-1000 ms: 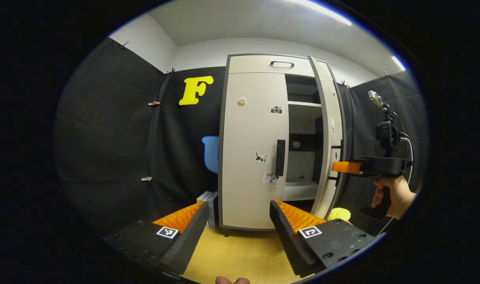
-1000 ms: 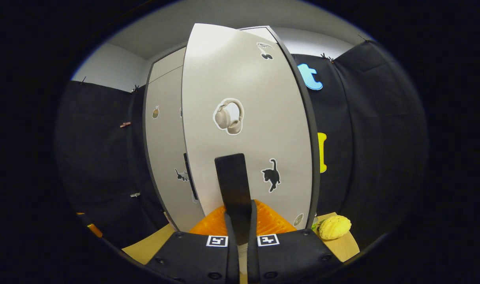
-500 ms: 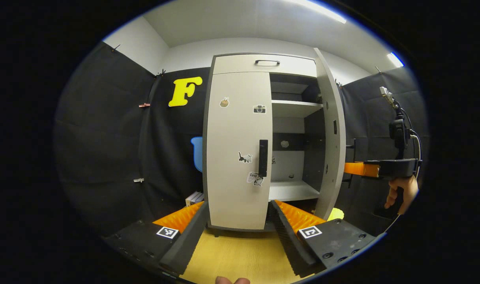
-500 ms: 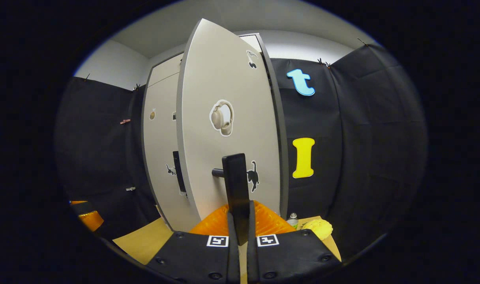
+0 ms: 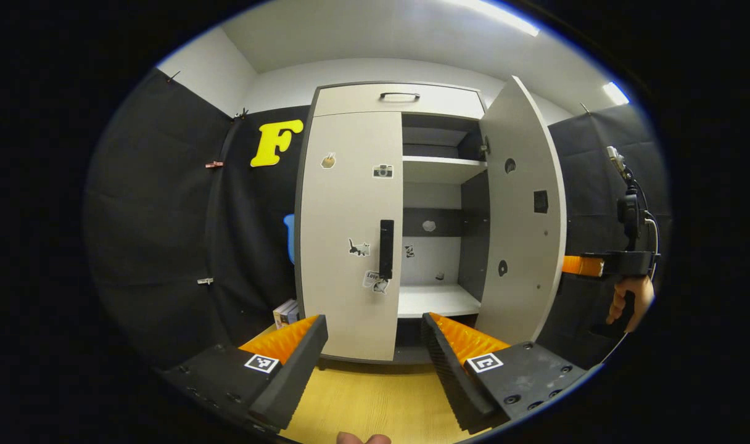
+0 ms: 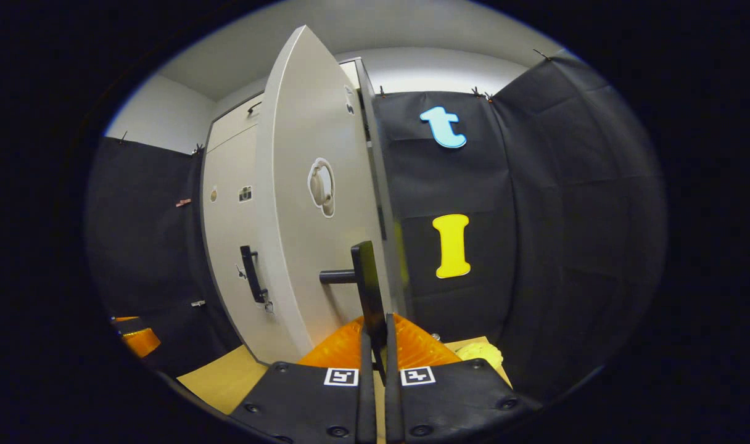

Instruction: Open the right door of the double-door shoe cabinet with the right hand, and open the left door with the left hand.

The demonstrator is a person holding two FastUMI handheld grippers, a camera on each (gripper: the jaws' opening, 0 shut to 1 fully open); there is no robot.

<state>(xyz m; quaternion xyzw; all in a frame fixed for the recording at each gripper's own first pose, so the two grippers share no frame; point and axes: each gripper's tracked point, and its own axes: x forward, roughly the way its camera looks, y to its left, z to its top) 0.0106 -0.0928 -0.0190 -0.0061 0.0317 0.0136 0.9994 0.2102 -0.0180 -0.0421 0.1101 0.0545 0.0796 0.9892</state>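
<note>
Your right gripper has its jaws clamped on the right door's handle, with that door swung wide. Your left gripper hangs with jaws spread and empty before the closed left door.

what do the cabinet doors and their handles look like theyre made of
Right door: likely laminated board, smooth matte off-white, flat with a clean thin edge and soft glare. Left door: same look. Handle held by the right tool: dark, matte, bar-shaped; metal or plastic, cannot tell.

Light yellow wood-grain floor carries the tall pale grey double-door shoe cabinet. Small stacked boxes stand just left of the cabinet base; a lumpy yellow object lies right of it.
</note>
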